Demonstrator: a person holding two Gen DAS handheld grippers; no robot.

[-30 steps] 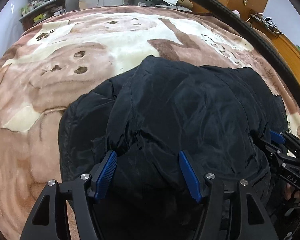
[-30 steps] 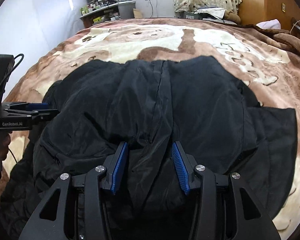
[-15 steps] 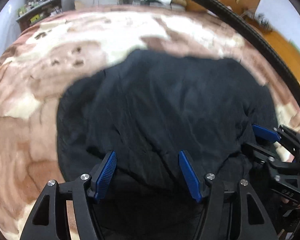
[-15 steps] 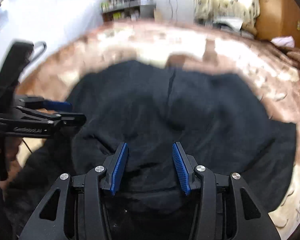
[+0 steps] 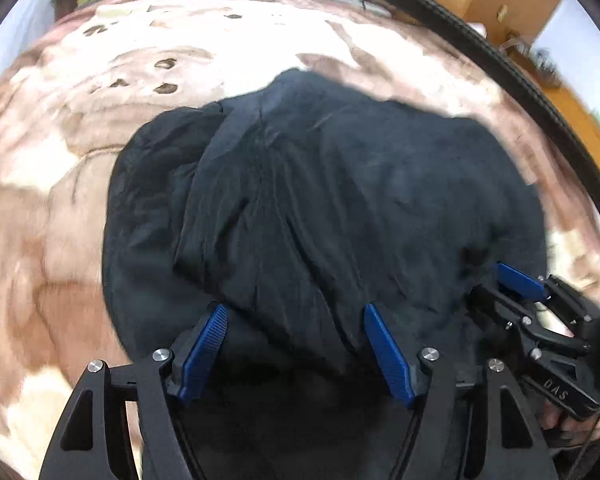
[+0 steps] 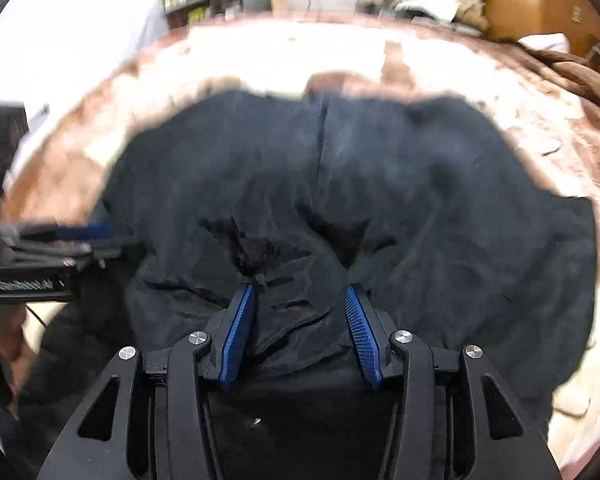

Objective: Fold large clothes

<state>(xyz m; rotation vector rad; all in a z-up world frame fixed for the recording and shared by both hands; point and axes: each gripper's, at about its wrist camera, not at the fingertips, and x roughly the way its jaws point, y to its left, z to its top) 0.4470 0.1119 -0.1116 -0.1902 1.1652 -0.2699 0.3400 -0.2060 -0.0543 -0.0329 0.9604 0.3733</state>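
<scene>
**Mid-fold: near hem of jacket gathered, left grip letting go**

Black jacket (image 5: 340,200) lies spread on the brown-and-cream bear blanket (image 5: 60,208) covering the bed, bulk of it in the middle, near edge bunched up toward both grippers. A flatter flap sticks out to the right side in the right wrist view; a sleeve-like lump sits at the left side in the left wrist view.

Left gripper (image 5: 296,344): jaws fairly wide and opening right now. Fabric sits between the blue pads (image 5: 204,348) but doesn't look pinched, so a release, not a hold.

Right gripper (image 6: 300,328): jaws about half apart, a puckered ridge of jacket cloth bunched between them, wrinkles running up from the pads. Looks like it's clamped on that fold, tho blur makes contact hard to be sure of.

Step, as I read it: bottom edge being brought over toward the collar end, or just set down after a pull. Fold is partway at best; the shape is lumpy and not squared yet.

Next move prob. needs:
- left to clear the cloth w/o dragging it, then re-grab at the edge
- both hands to keep level so the hem lands even
- tucking in the loose right flap and left lump

Padded slick fabric may slide or puff back.
</scene>
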